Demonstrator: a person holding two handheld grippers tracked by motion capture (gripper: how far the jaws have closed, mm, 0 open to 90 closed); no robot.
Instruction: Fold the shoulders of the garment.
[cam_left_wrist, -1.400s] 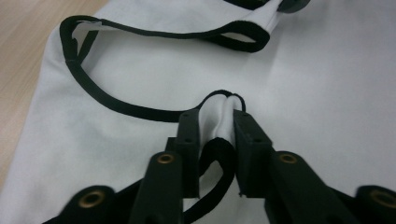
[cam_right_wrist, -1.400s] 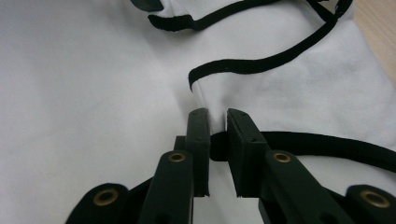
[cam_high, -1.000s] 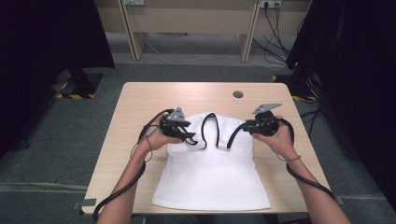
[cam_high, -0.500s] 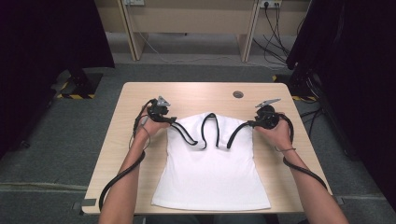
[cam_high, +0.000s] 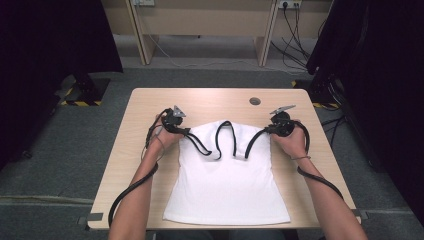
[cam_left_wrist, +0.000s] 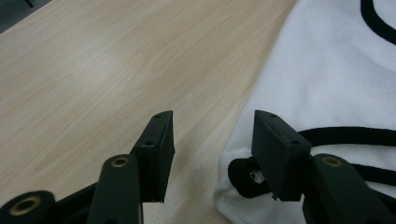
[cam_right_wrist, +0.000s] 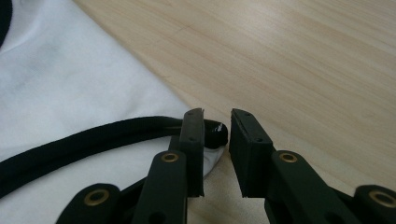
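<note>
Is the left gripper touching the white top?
Cannot tell. In the left gripper view, the open left gripper sits at the tank top's corner; one jaw overlaps it, contact unclear.

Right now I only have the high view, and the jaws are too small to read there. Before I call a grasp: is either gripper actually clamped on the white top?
Observer: No. The left gripper stands wide open, one jaw over bare table, the other over a corner of the white top.
Operator: And the right?
Observer: The right gripper shows a narrow gap with wood visible between its jaws. The end of the black strap lies just outside one jaw, ungripped.
</note>
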